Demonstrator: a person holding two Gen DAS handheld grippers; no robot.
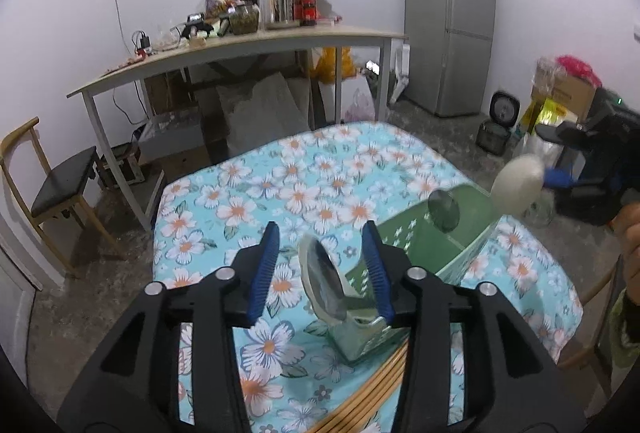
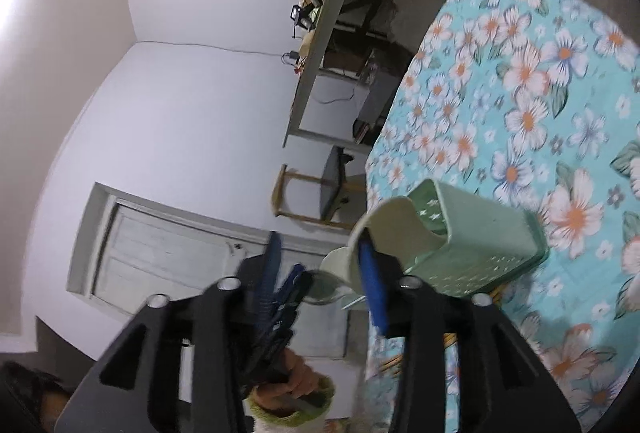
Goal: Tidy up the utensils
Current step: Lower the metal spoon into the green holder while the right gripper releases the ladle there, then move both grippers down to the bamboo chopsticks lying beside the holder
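Floral tablecloth (image 1: 248, 193) covered the near table; a green holder (image 1: 460, 245) stood right. Left gripper (image 1: 324, 269) gaped around a steel spoon (image 1: 326, 283), unpressed. Right gripper (image 2: 320, 273) open beside a pale spoon (image 2: 384, 229). Risk: freed spoons tipping out.

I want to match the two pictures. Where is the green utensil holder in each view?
Left wrist view: the green utensil holder stands right of centre on the floral tablecloth, beyond the left tongs.
Right wrist view: the holder is lower centre-right, tilted, just past the right tongs.
Shared landmark: the floral tablecloth.
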